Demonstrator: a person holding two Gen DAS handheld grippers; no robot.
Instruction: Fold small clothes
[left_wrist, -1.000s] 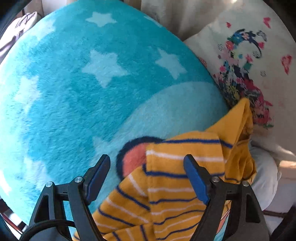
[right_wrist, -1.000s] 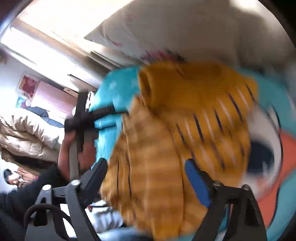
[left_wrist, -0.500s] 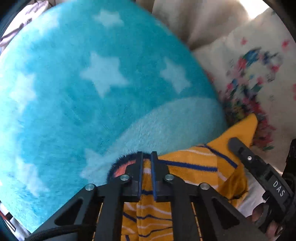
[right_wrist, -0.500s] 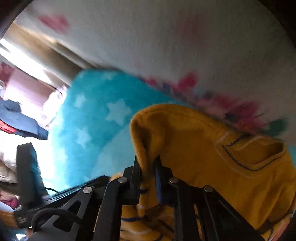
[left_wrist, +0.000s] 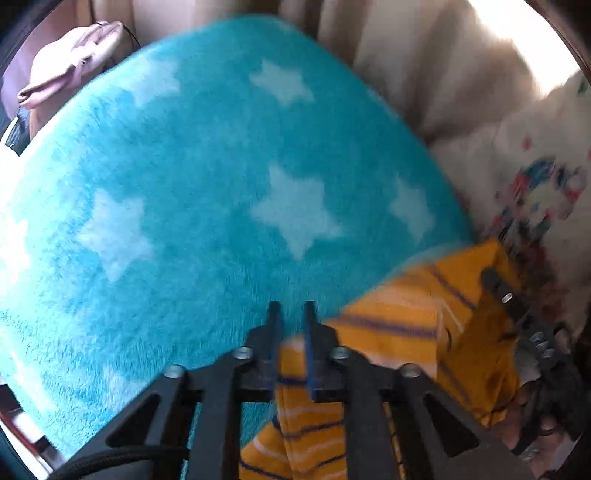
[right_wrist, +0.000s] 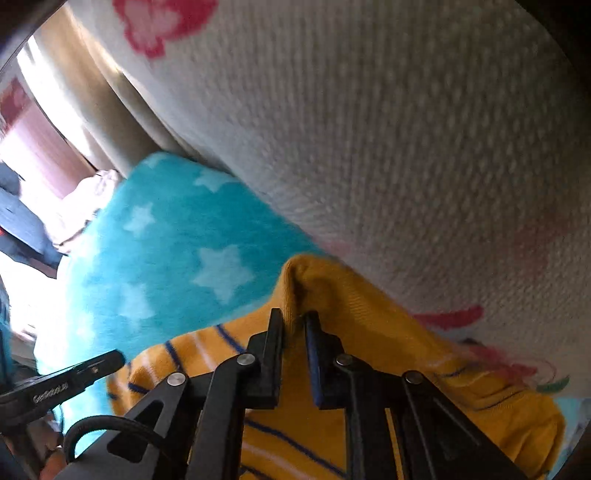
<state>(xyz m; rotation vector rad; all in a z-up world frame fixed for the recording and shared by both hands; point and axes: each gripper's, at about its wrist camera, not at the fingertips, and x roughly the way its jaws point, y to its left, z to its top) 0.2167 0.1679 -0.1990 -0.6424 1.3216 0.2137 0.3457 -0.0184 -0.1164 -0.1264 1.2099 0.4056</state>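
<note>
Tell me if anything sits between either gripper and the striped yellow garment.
Nothing visible does. The left gripper and right gripper are both already shut on the yellow garment, which lies on the blue star blanket.

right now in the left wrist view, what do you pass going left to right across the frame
pink bag → blue star blanket → left tool shut on the yellow striped garment → right tool gripping the same garment → white floral pillow
</note>
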